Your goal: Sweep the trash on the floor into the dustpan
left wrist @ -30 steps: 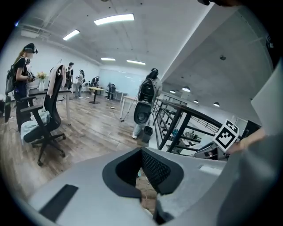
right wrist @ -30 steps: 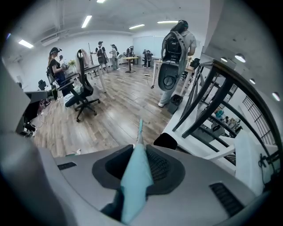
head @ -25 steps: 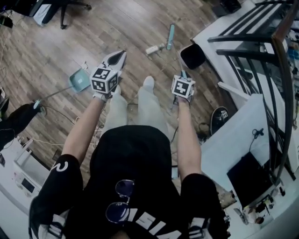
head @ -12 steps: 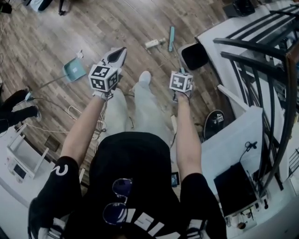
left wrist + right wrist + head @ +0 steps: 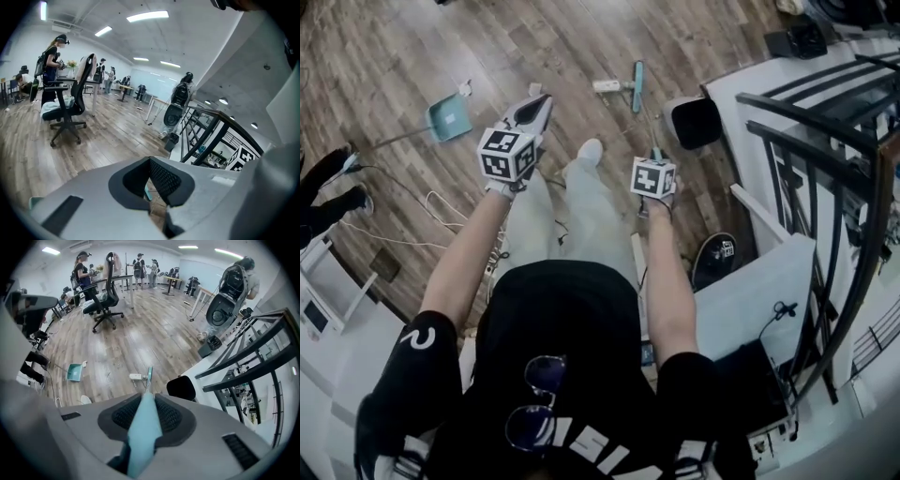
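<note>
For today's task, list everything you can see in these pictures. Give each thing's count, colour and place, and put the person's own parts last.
Dustpan: one, teal, on the floor at far left.
Broom: one, teal, head on the floor ahead.
Trash: one white piece, beside the broom head.
Bin: one, black inside, right of the broom.
Cable: one, white, on the floor at left.
Office chair: one, black, further across the floor.
Railing: one, black, at right.
People: several, at the far end of the room.
Left gripper: fingers together, empty.
Right gripper: fingers shut on the broom handle.
</note>
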Available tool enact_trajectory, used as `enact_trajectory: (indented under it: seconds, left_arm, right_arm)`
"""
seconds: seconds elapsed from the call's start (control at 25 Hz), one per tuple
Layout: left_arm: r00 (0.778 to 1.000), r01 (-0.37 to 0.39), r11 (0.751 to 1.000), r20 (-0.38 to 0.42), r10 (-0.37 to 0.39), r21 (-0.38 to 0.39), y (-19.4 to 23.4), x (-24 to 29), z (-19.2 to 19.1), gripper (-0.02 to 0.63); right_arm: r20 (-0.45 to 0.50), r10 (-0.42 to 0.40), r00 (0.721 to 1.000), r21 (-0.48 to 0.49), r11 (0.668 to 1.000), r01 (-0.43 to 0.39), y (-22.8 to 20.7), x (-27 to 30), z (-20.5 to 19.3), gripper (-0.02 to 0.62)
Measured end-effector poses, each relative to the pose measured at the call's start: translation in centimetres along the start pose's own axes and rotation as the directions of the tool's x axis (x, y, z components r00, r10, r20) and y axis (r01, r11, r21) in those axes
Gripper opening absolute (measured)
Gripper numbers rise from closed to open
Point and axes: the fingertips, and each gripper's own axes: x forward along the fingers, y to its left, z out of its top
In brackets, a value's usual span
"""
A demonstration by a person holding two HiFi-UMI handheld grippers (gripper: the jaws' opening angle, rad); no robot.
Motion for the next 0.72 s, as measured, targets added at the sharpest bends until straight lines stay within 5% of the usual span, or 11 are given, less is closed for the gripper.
enact_trajectory:
  seconds: [0.72]
  left_arm:
    - [0.983, -0.17, 0.979, 0.044, 0.176, -0.112, 11.2, -12.5, -5.2, -0.002]
  right_arm:
    - [-0.038, 0.07, 0.997, 0.001, 0.998, -0.07, 12.5, -1.7, -0.3, 0.083]
